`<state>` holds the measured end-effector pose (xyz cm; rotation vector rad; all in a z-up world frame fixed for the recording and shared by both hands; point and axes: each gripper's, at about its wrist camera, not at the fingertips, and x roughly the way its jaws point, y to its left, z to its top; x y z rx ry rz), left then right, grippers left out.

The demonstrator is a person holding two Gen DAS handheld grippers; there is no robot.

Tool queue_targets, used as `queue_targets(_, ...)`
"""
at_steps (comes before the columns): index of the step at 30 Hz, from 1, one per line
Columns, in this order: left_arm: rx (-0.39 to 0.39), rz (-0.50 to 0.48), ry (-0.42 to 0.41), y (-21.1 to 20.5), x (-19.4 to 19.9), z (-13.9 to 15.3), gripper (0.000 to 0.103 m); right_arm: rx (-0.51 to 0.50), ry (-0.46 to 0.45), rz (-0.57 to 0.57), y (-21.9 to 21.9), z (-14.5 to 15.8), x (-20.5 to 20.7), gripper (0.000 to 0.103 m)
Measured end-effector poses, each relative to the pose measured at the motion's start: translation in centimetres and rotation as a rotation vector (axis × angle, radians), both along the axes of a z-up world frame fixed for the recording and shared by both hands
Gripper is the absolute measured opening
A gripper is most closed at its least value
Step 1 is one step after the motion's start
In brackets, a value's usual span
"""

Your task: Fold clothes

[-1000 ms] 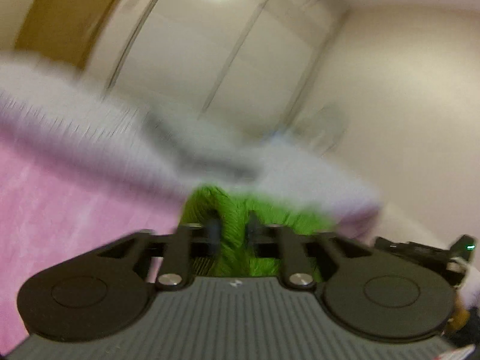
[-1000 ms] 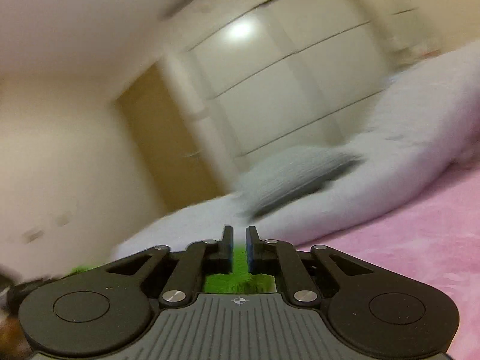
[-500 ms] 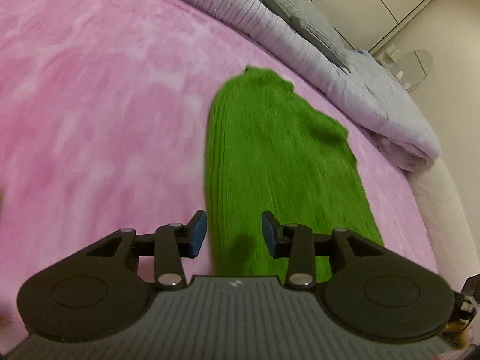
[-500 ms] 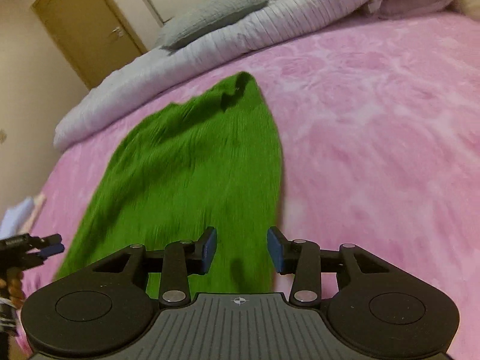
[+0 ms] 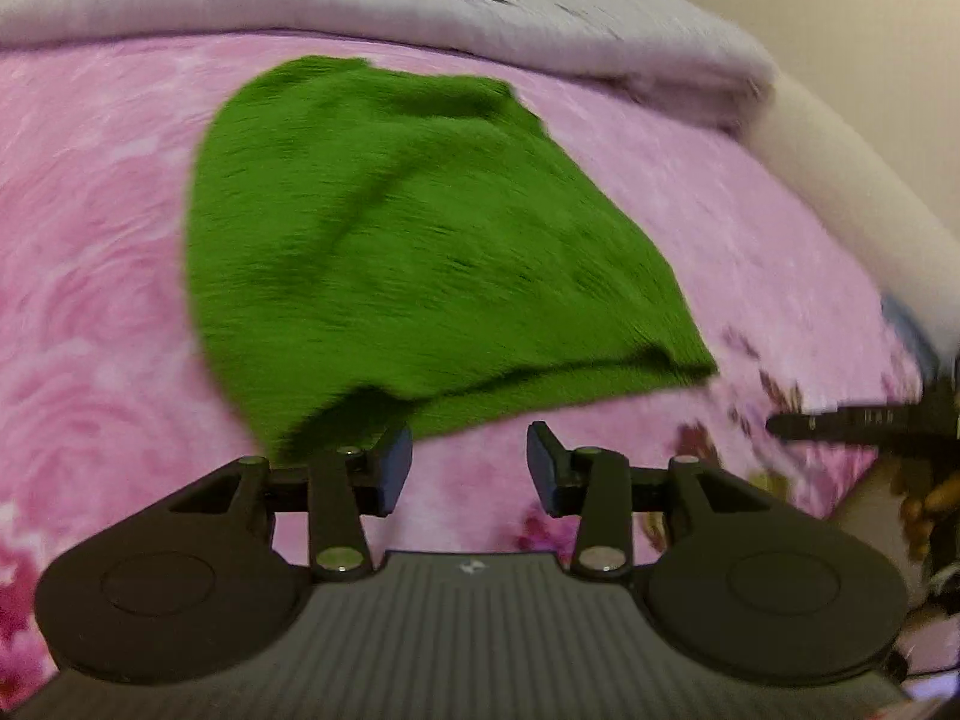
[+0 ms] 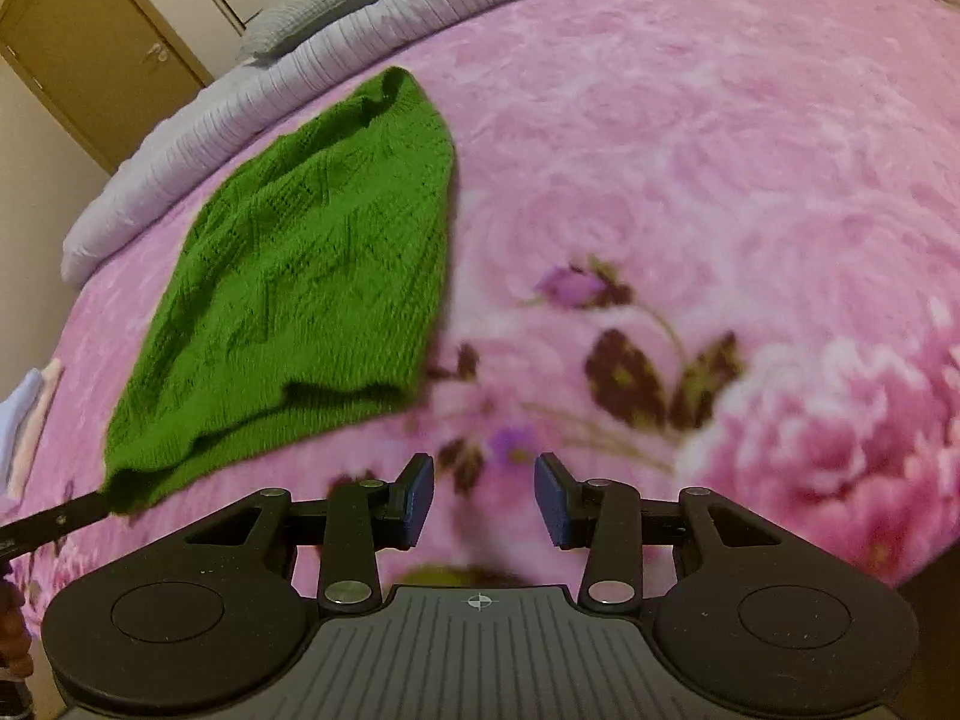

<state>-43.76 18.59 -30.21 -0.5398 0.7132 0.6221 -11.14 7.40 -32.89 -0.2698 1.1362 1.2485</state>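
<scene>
Green sweater lying folded lengthwise on the pink bed, at twelve o'clock from the left gripper, at ten from the right gripper, both jaws open and empty; cross fold seemingly left.

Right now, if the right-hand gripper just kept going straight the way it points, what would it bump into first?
Most likely the pink blanket itself: the open right gripper aims at bare floral fabric, with the green sweater off to its left. Depth is hard to judge.

A green knit garment lies on a pink, flower-patterned blanket.
</scene>
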Motion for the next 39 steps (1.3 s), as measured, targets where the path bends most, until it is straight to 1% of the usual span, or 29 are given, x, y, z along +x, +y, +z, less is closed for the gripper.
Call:
queue_targets(2,0.063,-0.076,0.04,-1.4,2.4,-0.2,0.036,-0.009,-0.016,-0.001,-0.5,0.1,0.0,0.041)
queue_targets(5,0.152,-0.152,0.106,-2.6,5.6,-0.9,0.036,0.0,-0.007,-0.013,-1.4,0.0,0.4,0.041)
queue_targets(8,0.221,-0.219,0.14,-3.6,8.0,-1.5,0.036,0.003,-0.012,-0.026,-2.4,-0.1,1.0,0.041)
queue_targets(11,0.318,-0.291,0.185,-4.4,10.2,-2.0,0.037,-0.009,-0.04,-0.038,-2.8,-0.4,1.7,0.041)
queue_targets(15,0.454,-0.387,0.26,-5.4,13.2,-3.3,0.039,0.002,-0.012,-0.067,-3.0,-0.9,3.2,0.041)
queue_targets(19,0.592,-0.465,0.322,-6.3,15.5,-4.8,0.039,0.013,-0.004,-0.079,-2.9,-0.9,4.1,0.041)
queue_targets(20,0.618,-0.475,0.331,-6.3,15.9,-5.2,0.039,0.014,-0.004,-0.08,-2.8,-1.0,4.2,0.041)
queue_targets(22,0.651,-0.489,0.323,-6.2,16.9,-5.9,0.039,0.016,-0.002,-0.083,-2.6,-1.0,4.4,0.041)
queue_targets(23,0.654,-0.499,0.303,-6.0,17.1,-6.1,0.027,0.018,-0.002,-0.085,-2.6,-1.0,4.5,0.041)
queue_targets(24,0.642,-0.506,0.277,-5.6,17.3,-6.1,0.013,0.018,-0.005,-0.086,-2.5,-1.1,4.4,0.041)
queue_targets(25,0.616,-0.491,0.248,-5.1,17.3,-5.9,0.003,0.017,-0.01,-0.086,-2.4,-1.1,4.4,0.041)
queue_targets(27,0.551,-0.391,0.134,-3.4,15.6,-4.1,0.003,0.015,-0.022,-0.087,-2.2,-1.1,4.3,0.041)
queue_targets(29,0.492,-0.224,0.0,-1.1,12.1,-1.2,0.002,0.011,-0.038,-0.088,-2.1,-1.0,4.0,0.041)
queue_targets(31,0.428,-0.033,-0.122,1.2,6.9,1.5,0.002,0.01,-0.057,-0.084,-2.0,-0.9,3.5,0.041)
queue_targets(32,0.395,0.063,-0.169,2.4,4.0,2.5,0.002,0.009,-0.065,-0.08,-1.8,-0.9,3.1,0.041)
queue_targets(33,0.359,0.146,-0.196,3.4,1.2,3.0,0.002,0.008,-0.071,-0.075,-1.7,-0.9,2.8,0.041)
queue_targets(36,0.226,0.356,-0.219,5.8,-6.3,2.0,0.001,0.023,-0.069,-0.047,-1.0,-0.8,1.4,0.041)
queue_targets(38,0.101,0.457,-0.241,6.7,-10.2,-0.1,0.002,0.043,-0.052,-0.012,-0.2,-0.8,0.1,0.041)
queue_targets(39,0.026,0.495,-0.259,7.0,-11.9,-1.4,0.002,0.051,-0.037,0.017,0.3,-1.0,-0.8,0.041)
